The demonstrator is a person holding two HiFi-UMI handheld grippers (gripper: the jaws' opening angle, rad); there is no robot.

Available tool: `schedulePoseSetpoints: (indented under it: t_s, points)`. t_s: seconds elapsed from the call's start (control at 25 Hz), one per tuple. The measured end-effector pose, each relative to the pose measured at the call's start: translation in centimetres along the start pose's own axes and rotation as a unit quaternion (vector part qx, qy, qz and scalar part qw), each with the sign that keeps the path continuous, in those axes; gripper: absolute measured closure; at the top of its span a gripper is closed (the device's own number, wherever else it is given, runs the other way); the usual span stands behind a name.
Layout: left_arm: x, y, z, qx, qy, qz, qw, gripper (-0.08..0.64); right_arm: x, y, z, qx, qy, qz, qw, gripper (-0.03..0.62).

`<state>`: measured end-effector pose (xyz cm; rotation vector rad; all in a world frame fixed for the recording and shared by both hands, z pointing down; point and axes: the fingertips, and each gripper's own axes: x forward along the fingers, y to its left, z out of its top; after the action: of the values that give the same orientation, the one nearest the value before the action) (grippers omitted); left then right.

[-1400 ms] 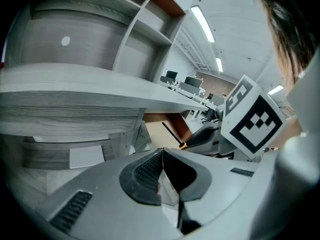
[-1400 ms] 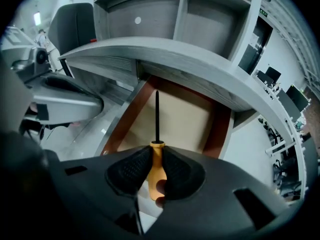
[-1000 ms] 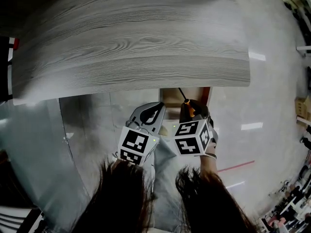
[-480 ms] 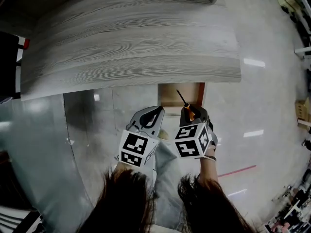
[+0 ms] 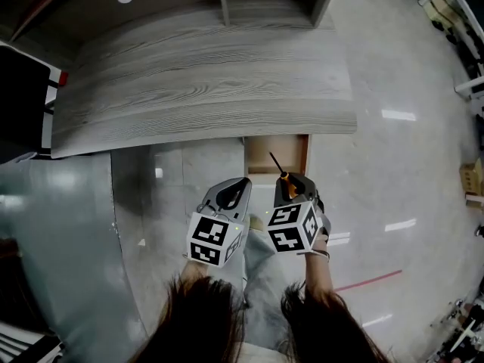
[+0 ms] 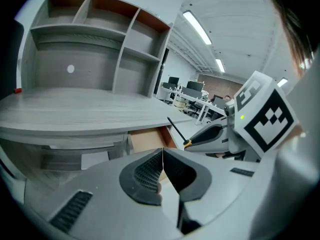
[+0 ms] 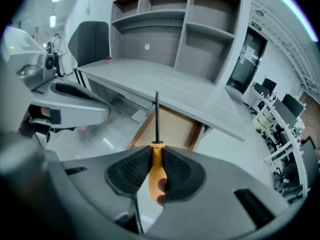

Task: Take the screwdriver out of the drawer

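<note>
My right gripper (image 7: 154, 170) is shut on the orange handle of the screwdriver (image 7: 156, 154), whose thin black shaft points up and away toward the desk. In the head view the screwdriver (image 5: 279, 169) sticks out of the right gripper (image 5: 292, 190) just in front of the open wooden drawer (image 5: 274, 156). The drawer (image 7: 170, 128) hangs under the grey desk top and looks empty. My left gripper (image 6: 161, 170) is shut with nothing between its pads, and sits left of the right one (image 5: 229, 197). The left gripper view shows the screwdriver (image 6: 178, 134) at the right.
A long grey wood-grain desk (image 5: 204, 89) with open shelves (image 7: 200, 29) behind it fills the far side. The floor (image 5: 393, 172) is glossy pale tile. A dark chair (image 7: 89, 44) stands at the desk's left end. Office desks (image 6: 192, 96) lie far off to the right.
Both grippers and the held screwdriver have drawn back from the desk and drawer, which now sit farther up in the head view. The grip on the screwdriver is unchanged.
</note>
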<state>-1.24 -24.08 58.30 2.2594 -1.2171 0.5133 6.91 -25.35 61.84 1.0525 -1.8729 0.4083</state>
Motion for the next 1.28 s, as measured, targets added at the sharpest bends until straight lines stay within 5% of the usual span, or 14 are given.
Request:
schedulePoseSetpoints:
  t_s: [0.6,1.28]
  points:
    - [-4.8,-4.3,5.2,0.018,-0.030,0.027,0.9990,0.542,-7.1,-1.3,1.7,0.023,-0.063,-0.003,0.998,0.511]
    - [-12.7,-7.1,9.7,0.061,-0.070,0.011,0.9956,0.543,-15.4,-0.8,4.1,0.061,-0.125,-0.055,0.989,0.511]
